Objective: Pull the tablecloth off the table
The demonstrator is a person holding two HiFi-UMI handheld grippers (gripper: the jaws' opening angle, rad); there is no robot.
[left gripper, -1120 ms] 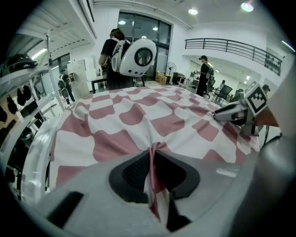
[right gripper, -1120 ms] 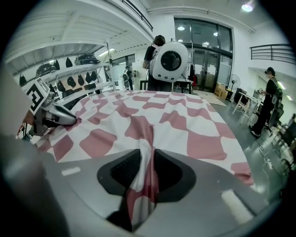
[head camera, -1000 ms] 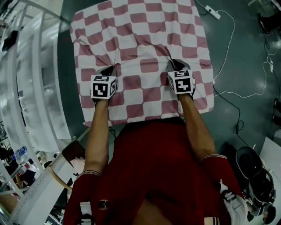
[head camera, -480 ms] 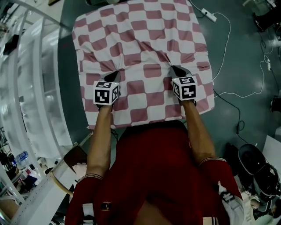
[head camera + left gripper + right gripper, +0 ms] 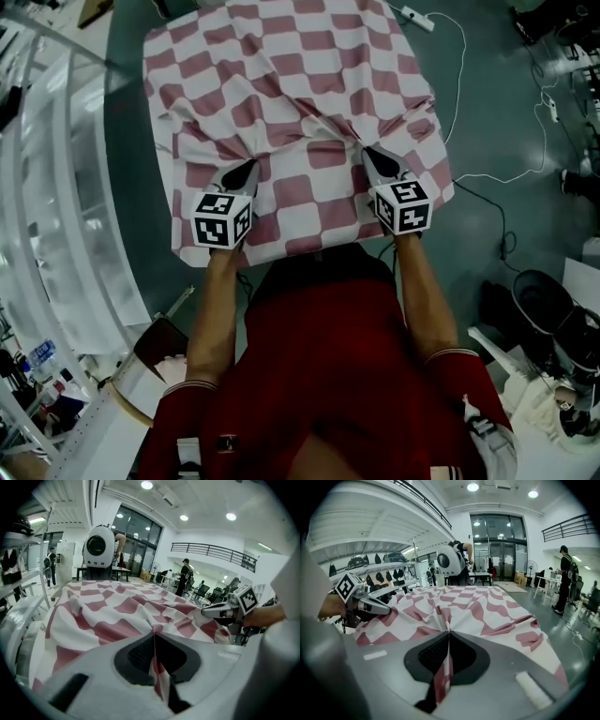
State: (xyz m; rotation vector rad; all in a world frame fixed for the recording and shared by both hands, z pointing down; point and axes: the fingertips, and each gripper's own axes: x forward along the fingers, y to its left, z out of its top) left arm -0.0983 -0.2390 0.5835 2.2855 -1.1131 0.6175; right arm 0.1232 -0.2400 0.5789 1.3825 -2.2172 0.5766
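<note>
A red-and-white chequered fabric tablecloth (image 5: 281,75) lies draped over the desk and hides it completely. Its near hem hangs down just in front of the person's dark red shirt (image 5: 328,356). The left tongs (image 5: 247,169) are pressed together on a pinched ridge of the tablecloth at its near left. In the left gripper view a thin fold of the fabric runs squeezed between the dark pads (image 5: 138,653). The right tongs (image 5: 370,153) are clamped the same way on a fold at the near right, and the right gripper view shows a strip of cloth caught between their pads. Creases fan out across the cloth from both pinch points, and the stretch between them is bunched. Each pair of tongs carries a white cube with black square markers (image 5: 222,217). A white power strip (image 5: 410,16) lies on the grey-green floor (image 5: 497,103) beyond the cloth's far right corner
</note>
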